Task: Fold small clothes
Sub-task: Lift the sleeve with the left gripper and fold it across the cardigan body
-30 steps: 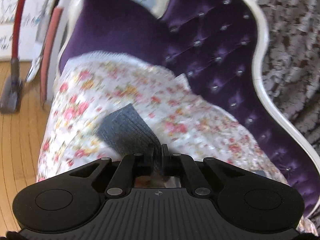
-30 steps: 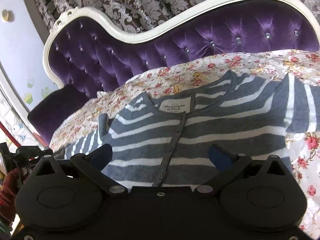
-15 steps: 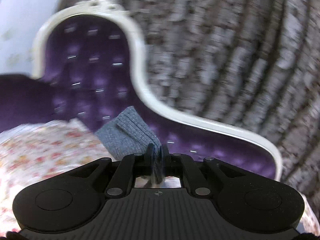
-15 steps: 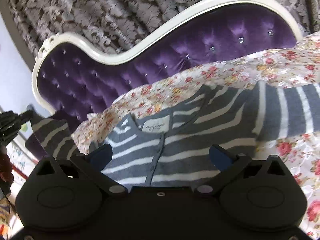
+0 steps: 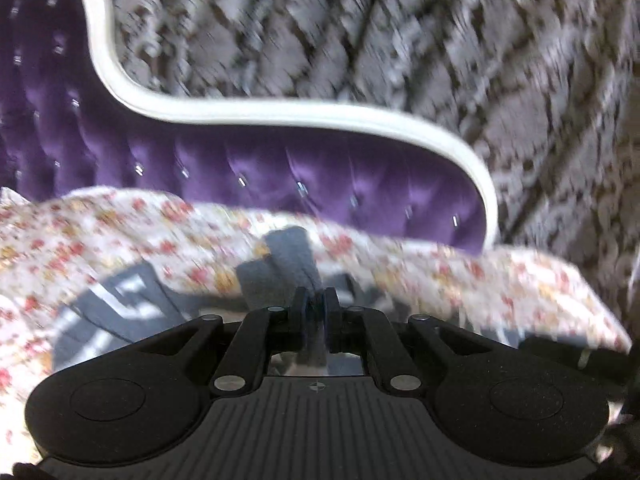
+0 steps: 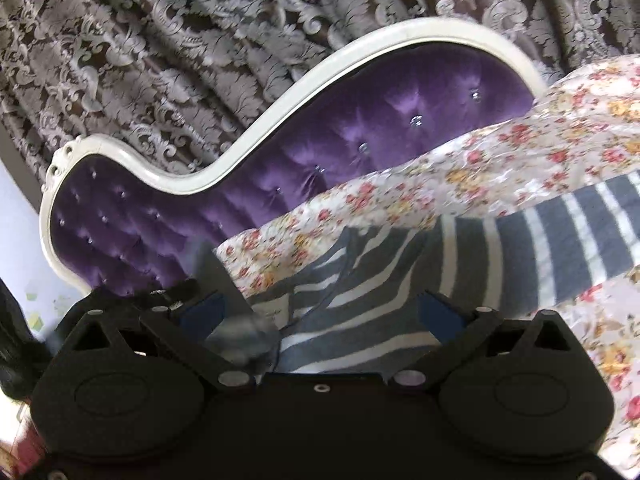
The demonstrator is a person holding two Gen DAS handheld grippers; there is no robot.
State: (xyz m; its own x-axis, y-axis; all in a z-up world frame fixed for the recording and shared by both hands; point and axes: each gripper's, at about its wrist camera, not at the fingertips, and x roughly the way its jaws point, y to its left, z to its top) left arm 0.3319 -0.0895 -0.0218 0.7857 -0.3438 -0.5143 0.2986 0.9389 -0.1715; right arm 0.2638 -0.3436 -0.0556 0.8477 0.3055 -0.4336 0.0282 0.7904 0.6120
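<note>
On the flowered sheet (image 6: 472, 168) spread over the purple sofa (image 6: 360, 136) lies one grey-and-white striped cardigan (image 6: 400, 280), front up, body flat. Left gripper (image 5: 316, 300) has its jaws pinched tight on a grey cuff (image 5: 292, 256), one sleeve lifted and carried in over the body, though that view is badly blurred. Right gripper (image 6: 320, 312) hangs just above the cardigan's front with jaws wide apart, holding nothing. By my reckoning we're early: first sleeve fold under way, nothing pressed down yet. The other sleeve (image 6: 580, 240) is flung out sideways, waiting its turn, then the body fold. The count: one garment, two sleeves, two grippers, one sofa, one patterned curtain (image 6: 160, 60) behind.
</note>
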